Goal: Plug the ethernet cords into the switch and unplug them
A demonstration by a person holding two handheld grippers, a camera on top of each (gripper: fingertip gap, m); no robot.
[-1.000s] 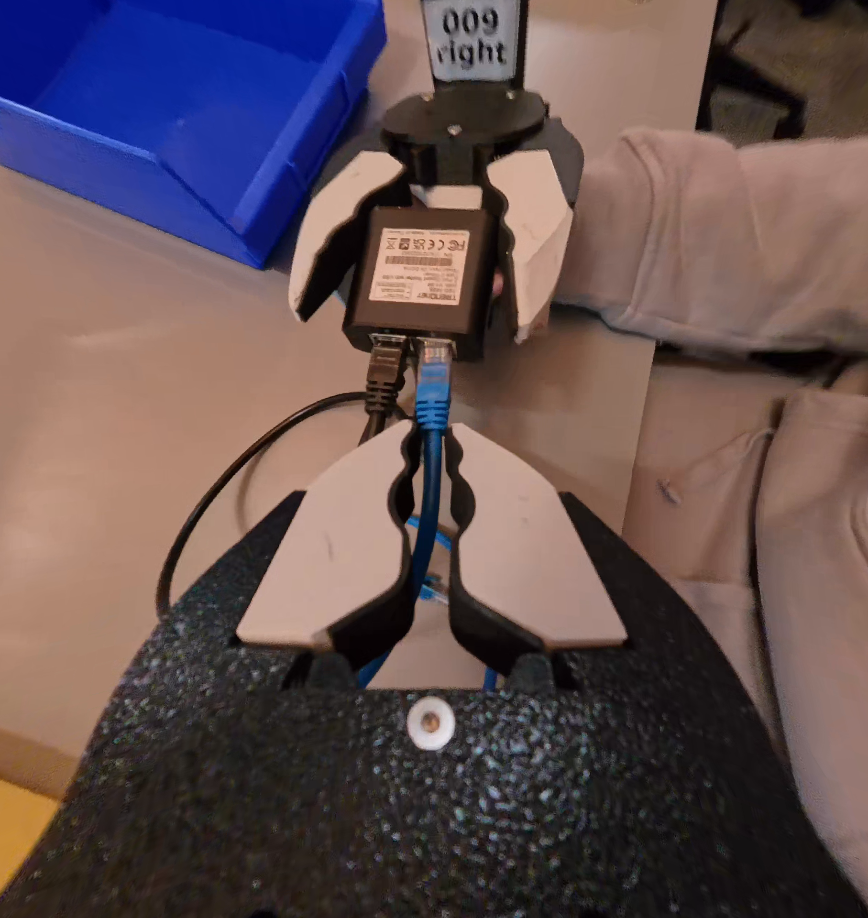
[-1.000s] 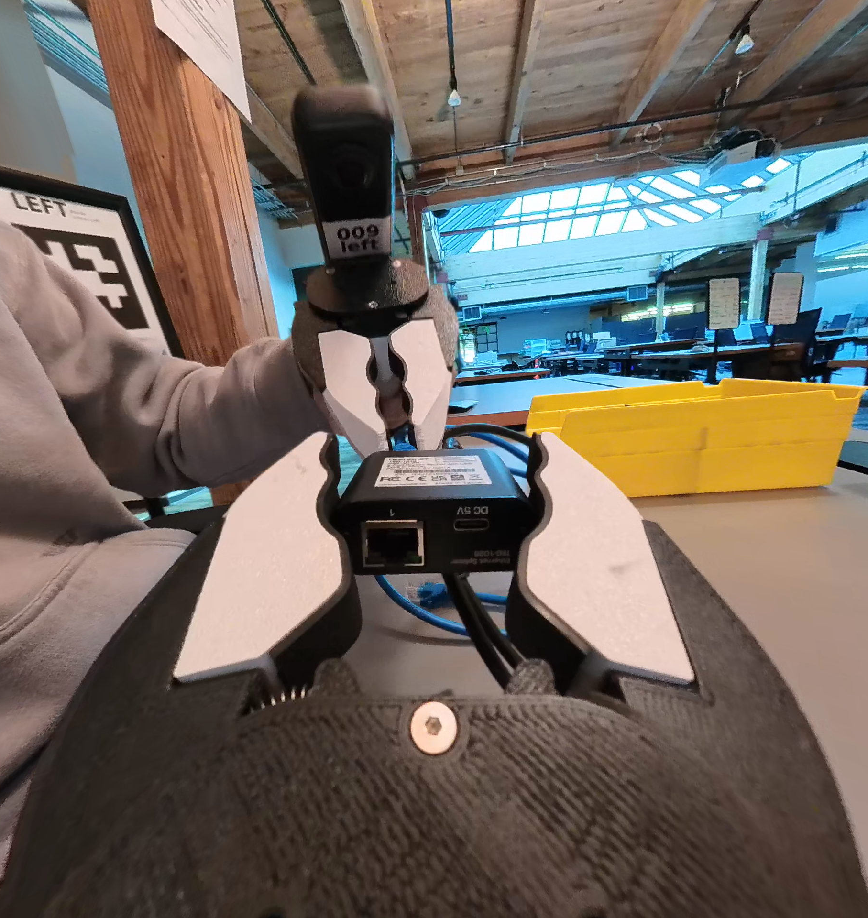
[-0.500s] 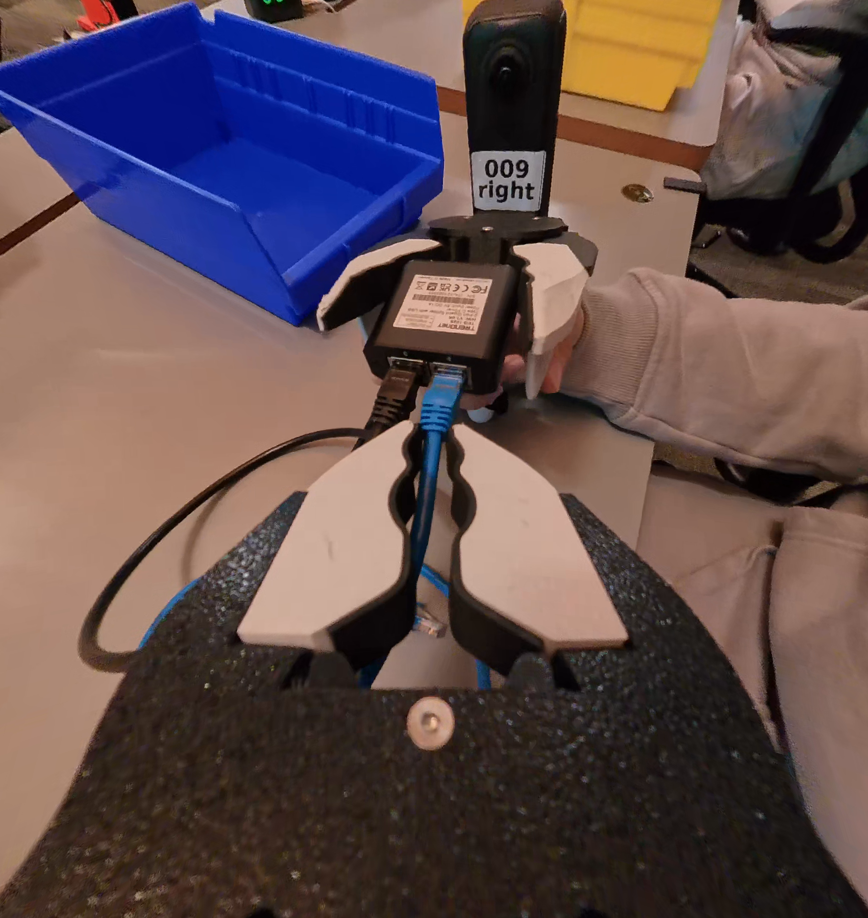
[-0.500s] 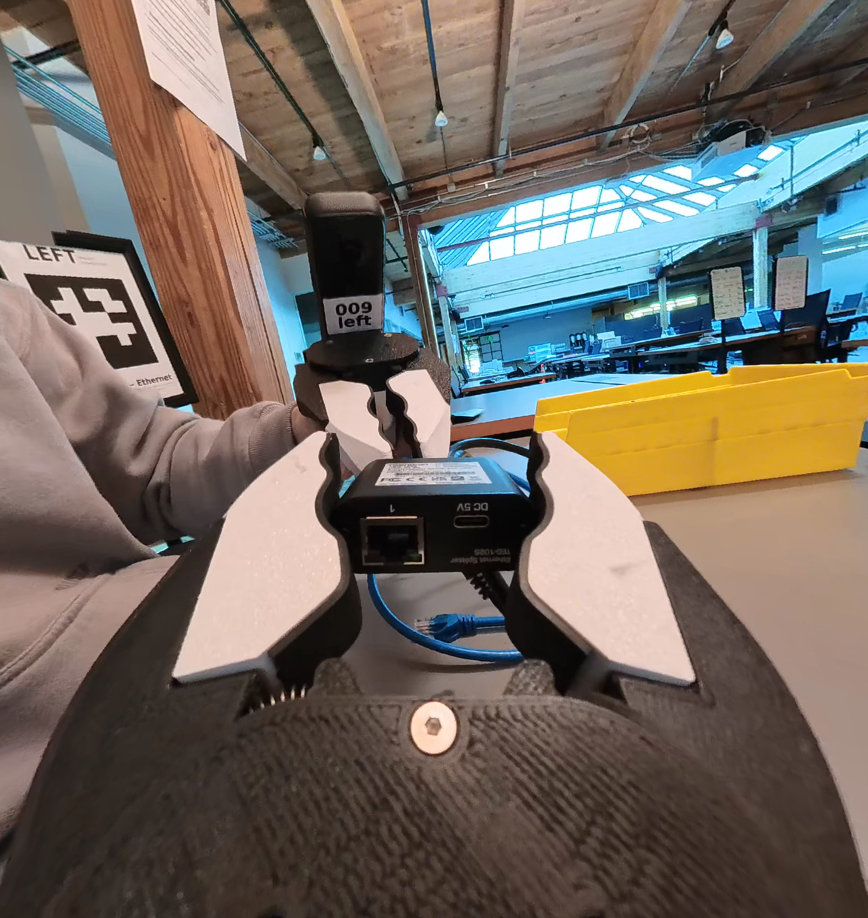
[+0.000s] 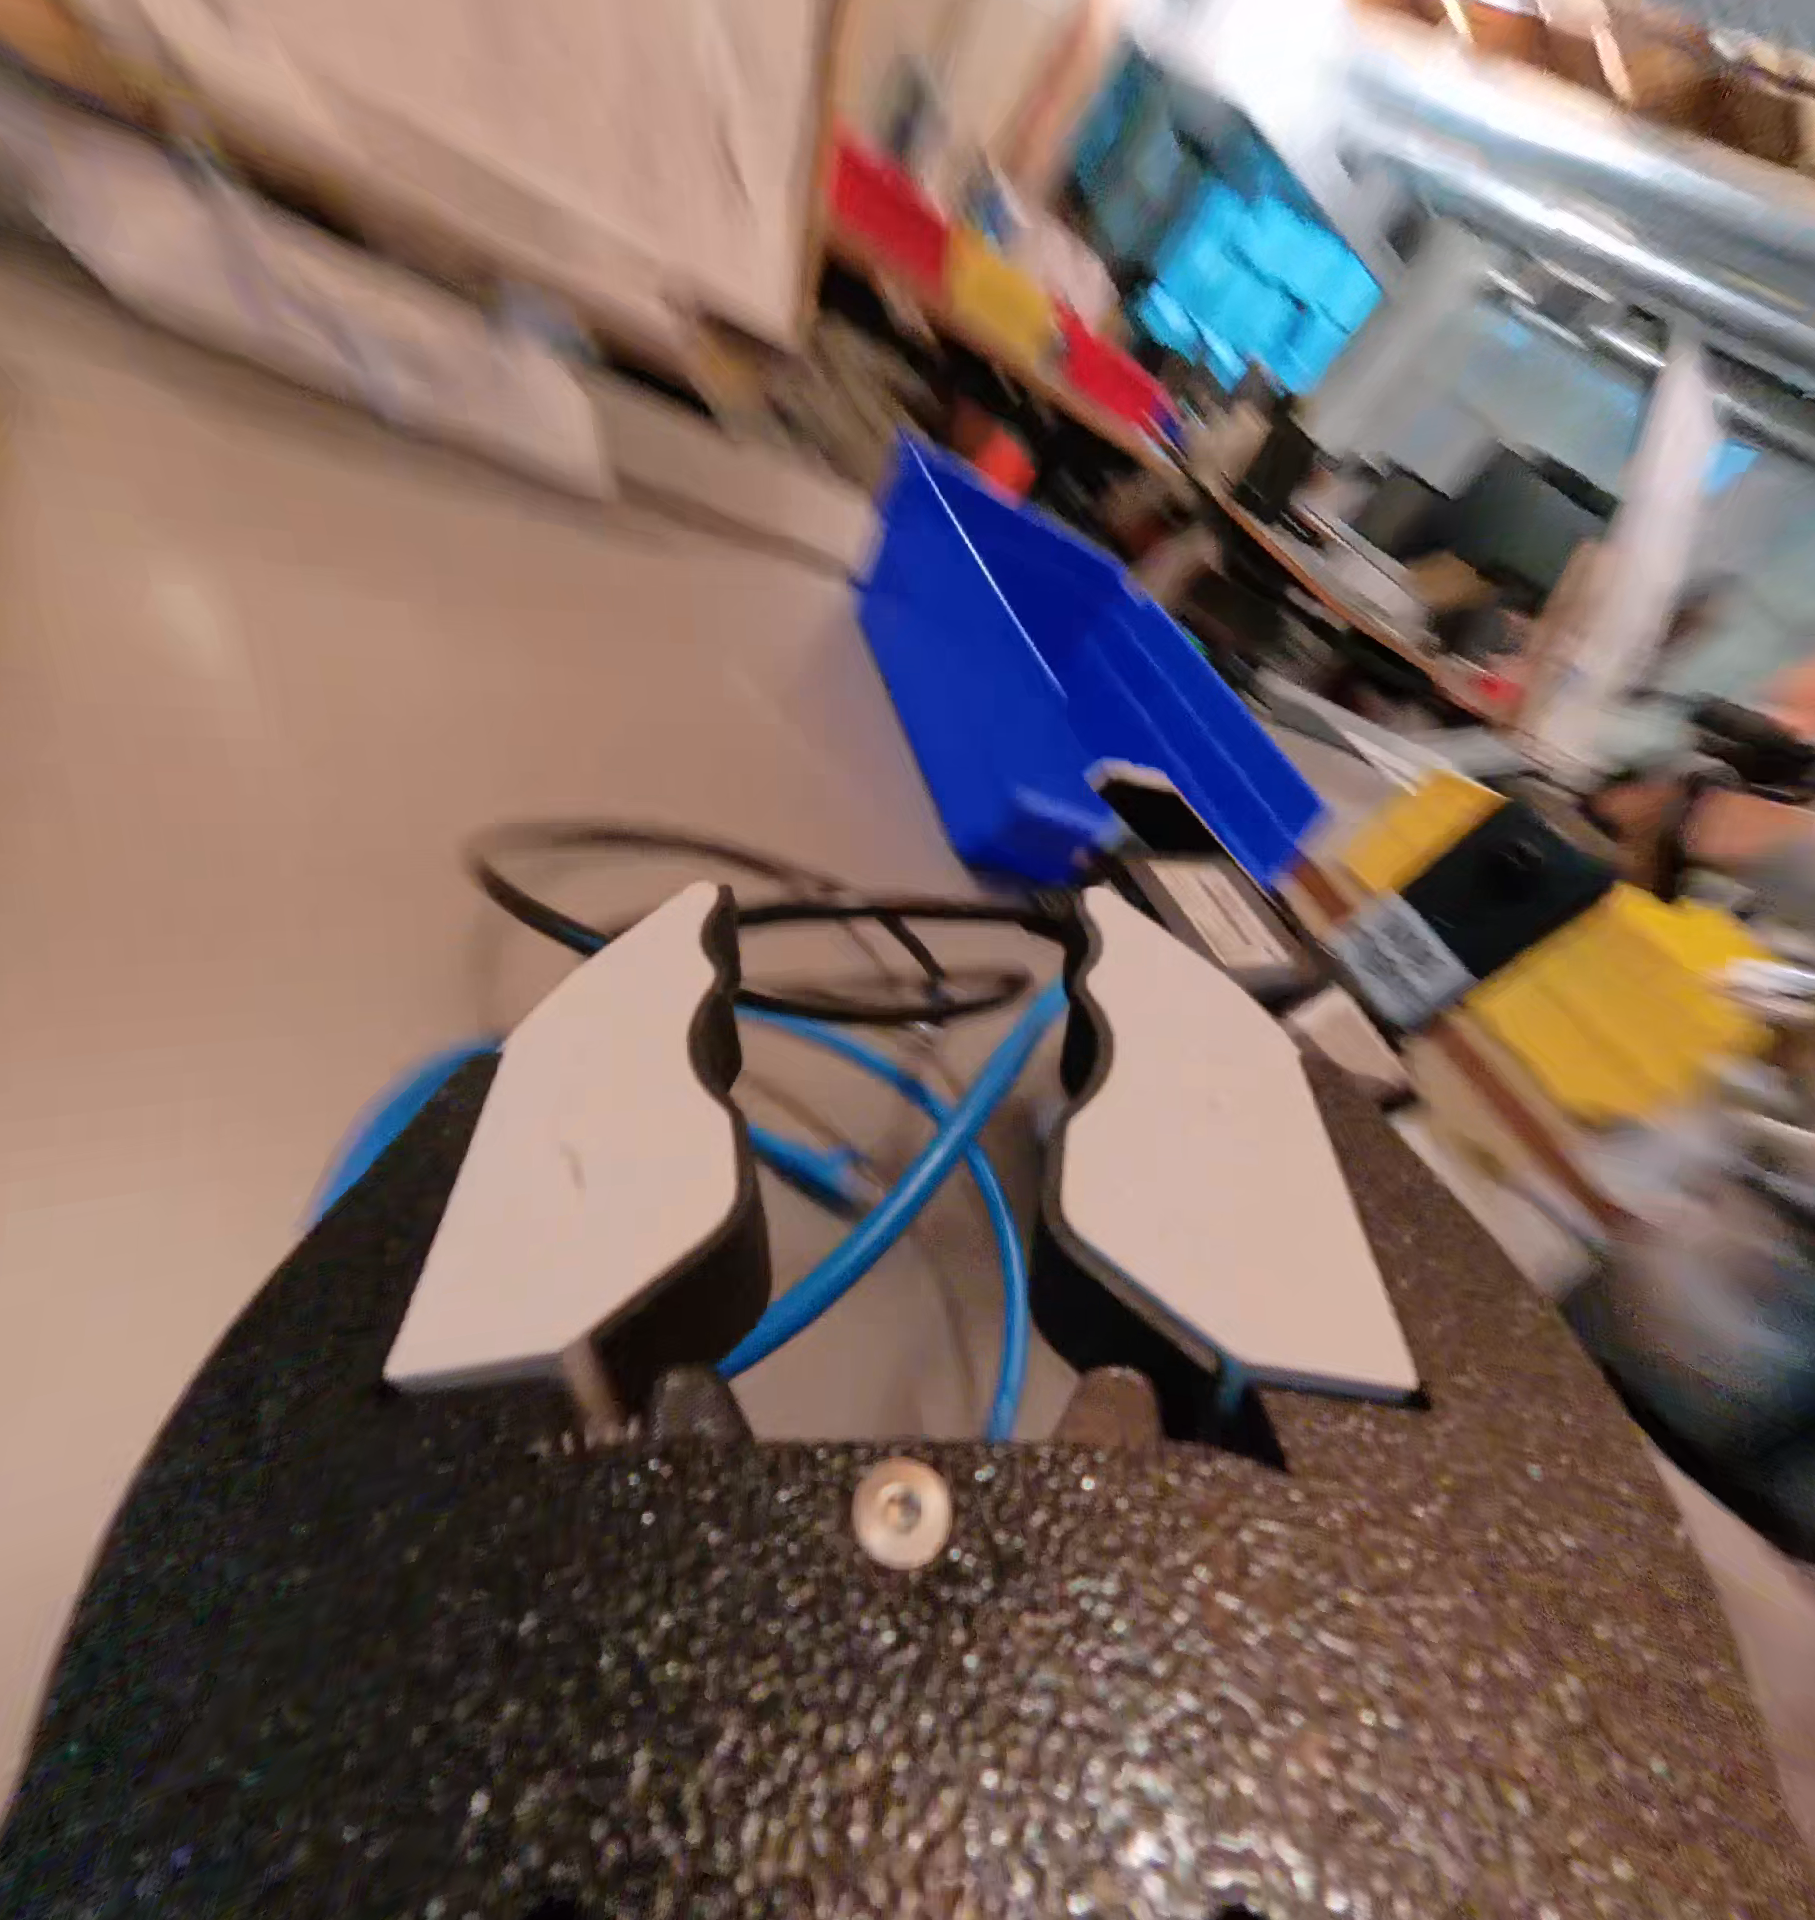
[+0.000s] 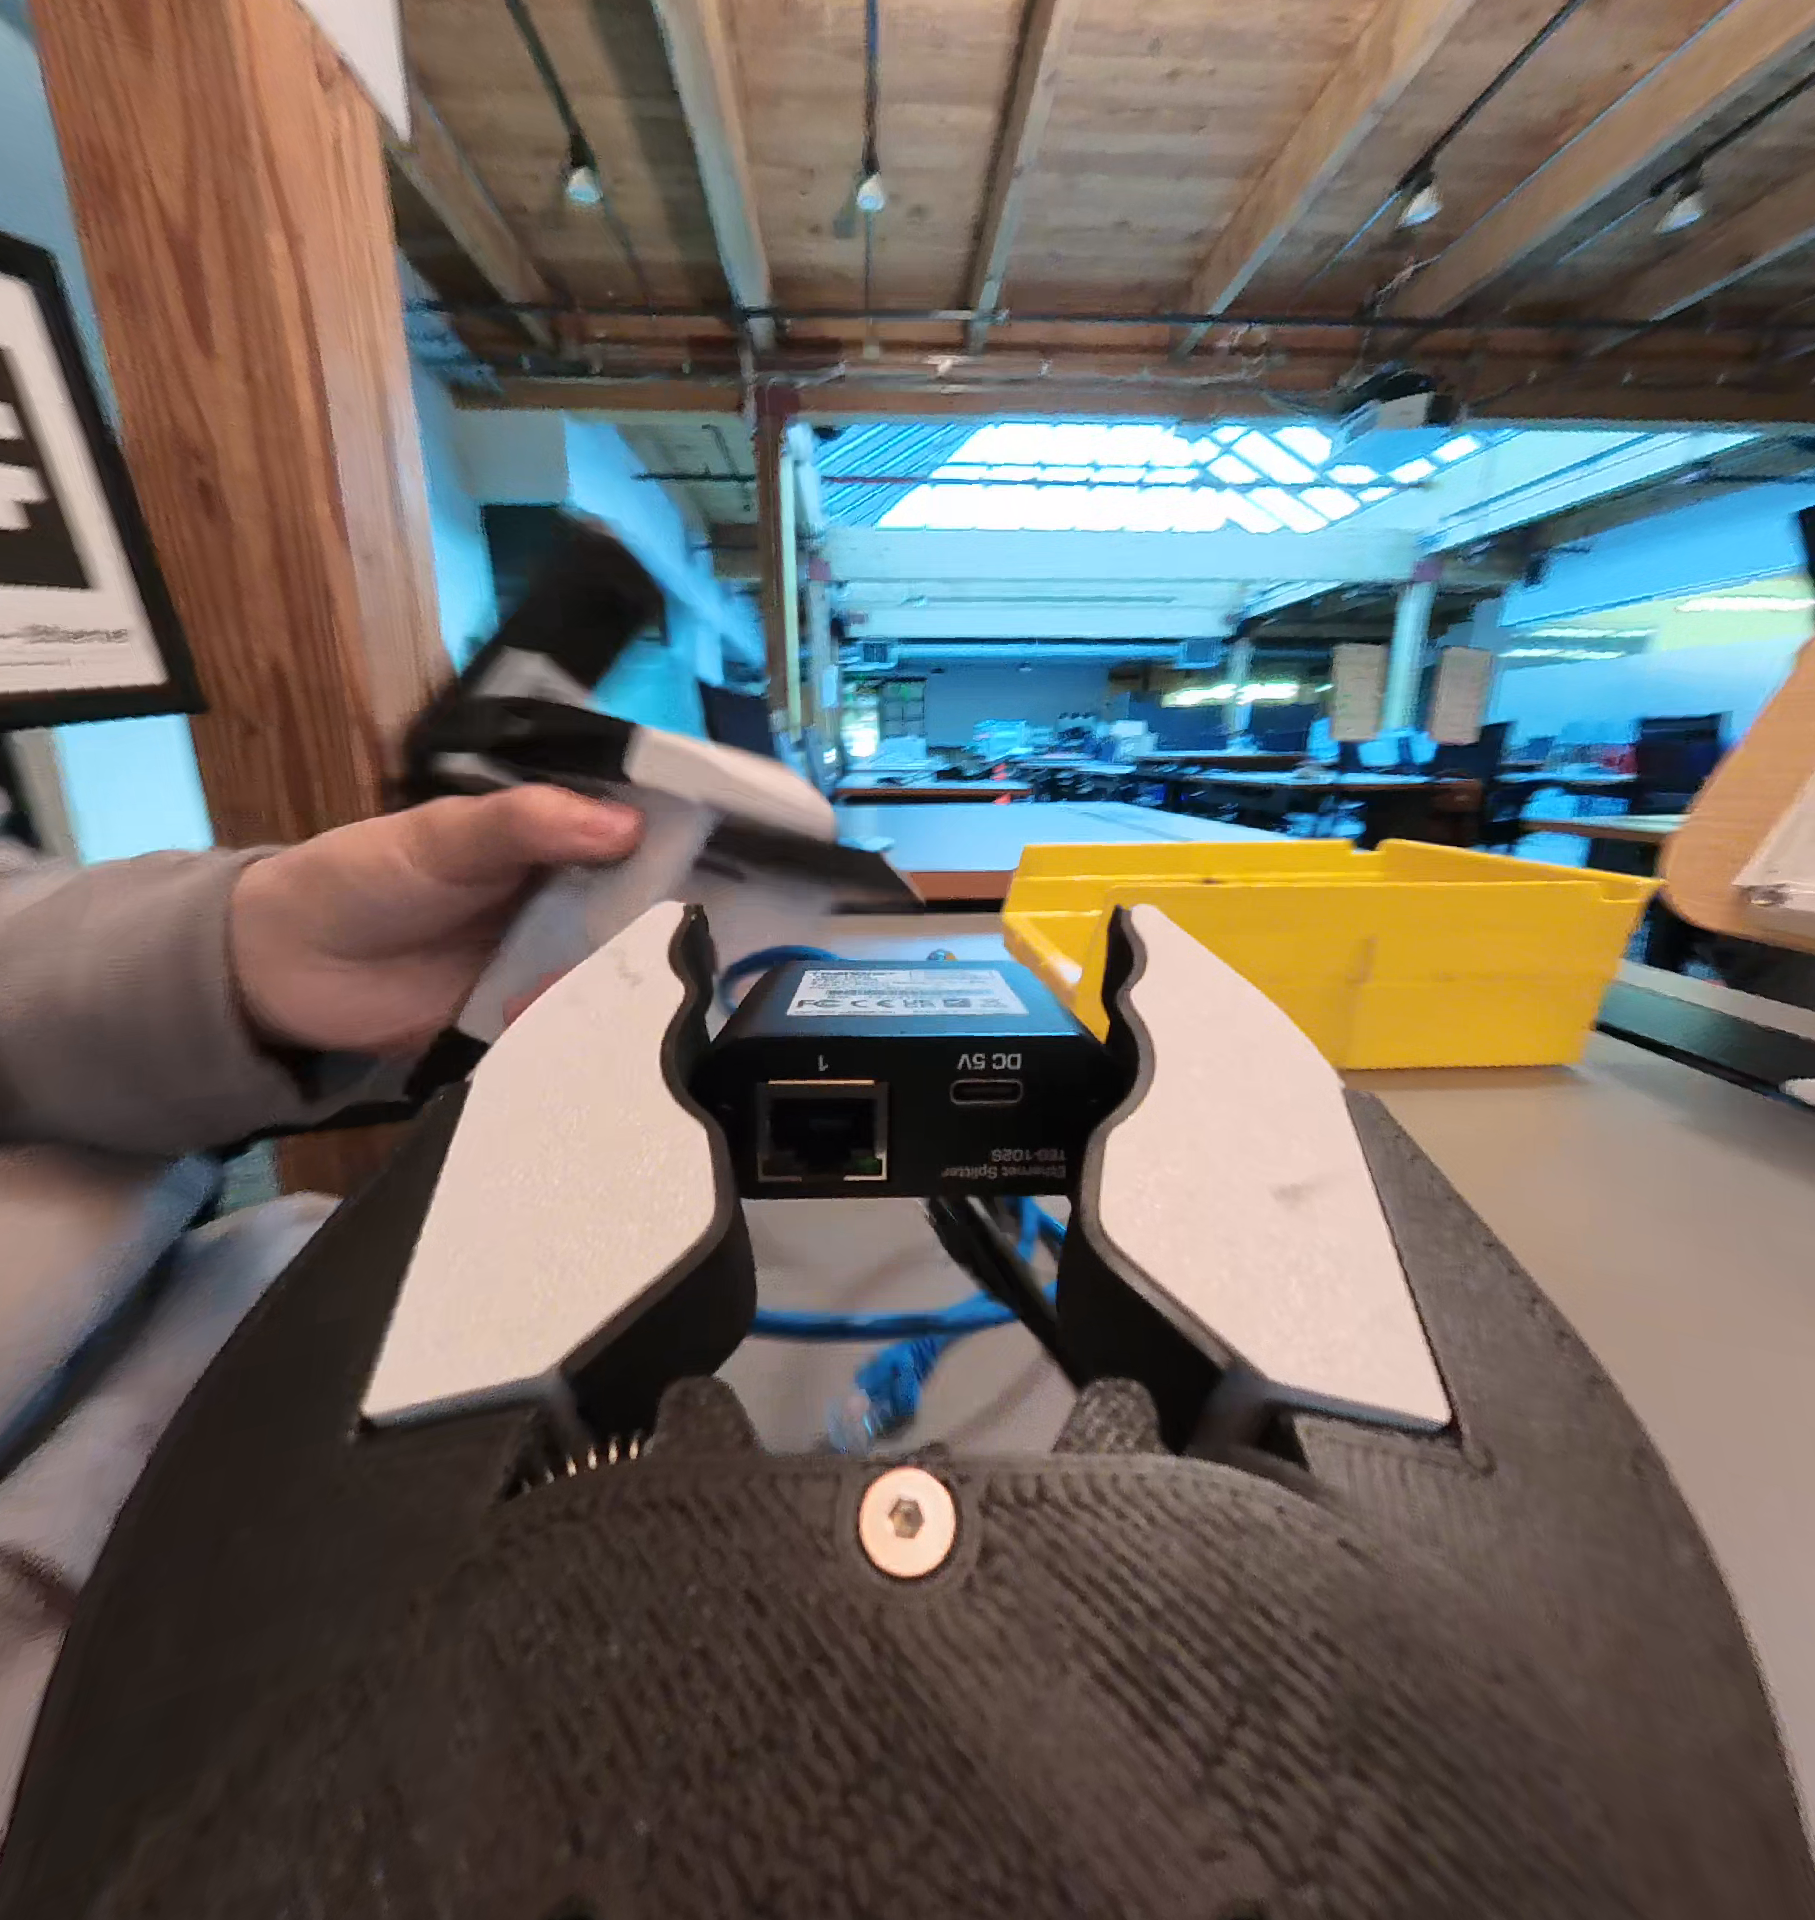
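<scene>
My right gripper (image 6: 905,925) is shut on the black switch (image 6: 903,1081) and holds it above the grey table; the near face shows an empty port. My left gripper (image 5: 898,925) is open and empty. The blue ethernet cord (image 5: 913,1164) lies loose below and between its fingers and runs up toward the switch (image 5: 1215,914) at the right. The black cord (image 5: 737,914) loops on the table ahead. The plugs at the switch are hidden. In the right wrist view the left gripper (image 6: 674,769) is tilted and blurred at the left. A loose blue plug (image 6: 892,1371) lies under the switch.
A blue bin (image 5: 1038,686) stands on the table beyond the cords. A yellow bin (image 6: 1350,935) stands behind the switch to the right. A wooden post (image 6: 238,416) rises at the left. A person's hand (image 6: 415,914) and grey sleeve hold the left gripper.
My left gripper has opened and let go of the blue cord, then swung and tilted away from the switch. The right gripper still holds the switch.
</scene>
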